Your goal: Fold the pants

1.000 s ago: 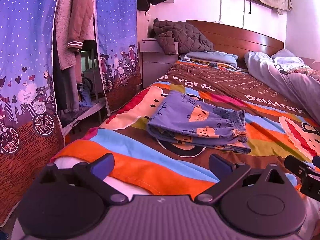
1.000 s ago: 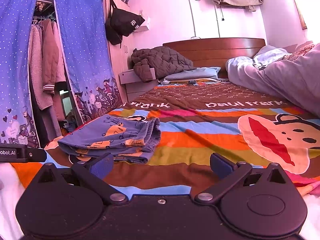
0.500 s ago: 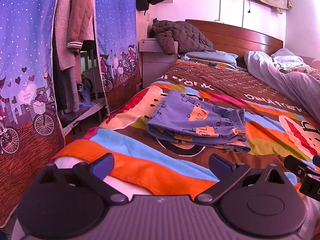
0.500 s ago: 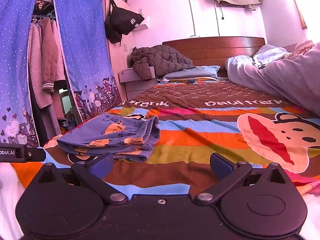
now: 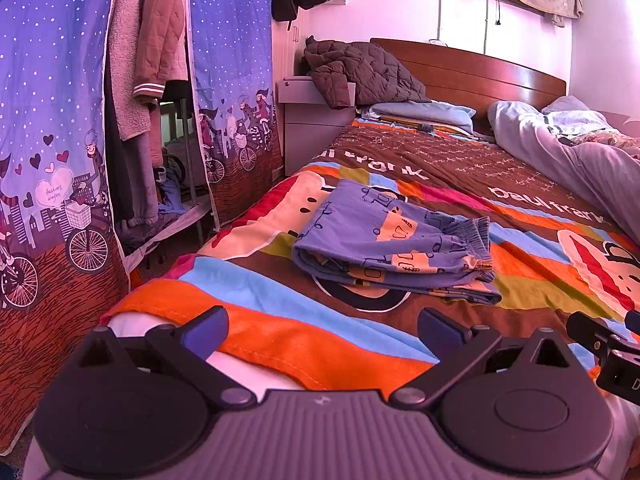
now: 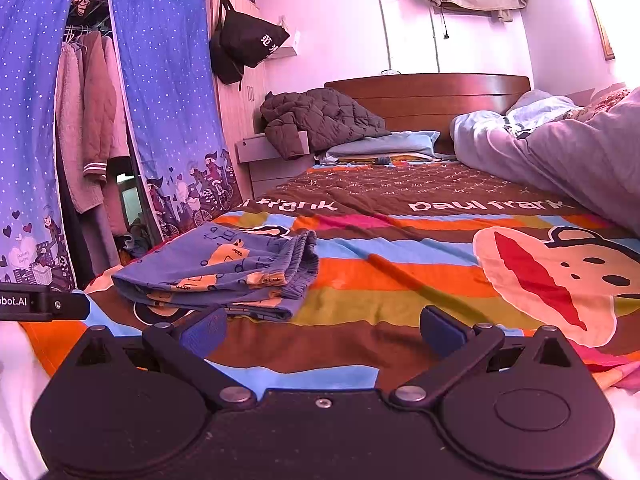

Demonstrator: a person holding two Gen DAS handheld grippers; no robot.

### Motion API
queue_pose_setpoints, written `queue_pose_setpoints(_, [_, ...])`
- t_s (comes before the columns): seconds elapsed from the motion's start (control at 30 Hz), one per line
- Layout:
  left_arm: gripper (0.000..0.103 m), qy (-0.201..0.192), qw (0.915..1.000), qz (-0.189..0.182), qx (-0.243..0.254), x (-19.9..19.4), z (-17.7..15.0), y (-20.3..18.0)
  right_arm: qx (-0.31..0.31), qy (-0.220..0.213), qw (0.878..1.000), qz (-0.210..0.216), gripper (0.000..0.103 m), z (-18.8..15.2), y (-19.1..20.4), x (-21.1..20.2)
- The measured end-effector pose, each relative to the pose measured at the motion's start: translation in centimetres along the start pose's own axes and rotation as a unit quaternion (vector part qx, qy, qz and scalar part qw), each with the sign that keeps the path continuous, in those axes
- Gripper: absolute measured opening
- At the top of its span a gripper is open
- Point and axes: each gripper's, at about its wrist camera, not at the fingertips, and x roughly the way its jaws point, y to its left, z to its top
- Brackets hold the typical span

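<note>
- The pants point(image 5: 394, 240) are blue with little orange and cream patches.
- They lie folded in a small flat stack on the bed point(image 5: 532, 276).
- The stack sits on the striped blanket point(image 5: 280, 320), near the left edge of the bed and toward its foot.
- The bunched waistband point(image 5: 476, 236) is on the side of the pants that faces the middle of the bed.
- In the right wrist view the pants point(image 6: 216, 268) lie to the left, with a big monkey face point(image 6: 560, 276) on the blanket well apart to their right.
- The left gripper point(image 5: 322, 326) hangs low over the foot of the bed, near the pants but not touching them.
- Its jaws are wide apart and hold nothing.
- The right gripper point(image 6: 322, 330) is also low over the foot of the bed, just beside the pants and not touching them.
- Its jaws are wide apart too, with nothing in them.
- A dark puffy jacket point(image 5: 360, 68) lies at the head of the bed, by the wooden headboard point(image 5: 480, 76).
- A grey quilt point(image 5: 568, 160) is heaped on the far right side of the bed.
- A blue curtain point(image 5: 52, 120) with bikes and hearts hangs to the left of the bed.
- A black bag point(image 6: 252, 44) hangs high up past the curtain.
</note>
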Motion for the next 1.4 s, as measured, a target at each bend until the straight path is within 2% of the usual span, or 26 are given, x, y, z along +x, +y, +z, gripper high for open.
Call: queue_pose_setpoints(1.4, [0.103,0.001,1.0,0.001,0.002,0.0,0.07,-0.08,-0.002,0.004,1.0,0.0,0.102,-0.05,-0.26,0.06])
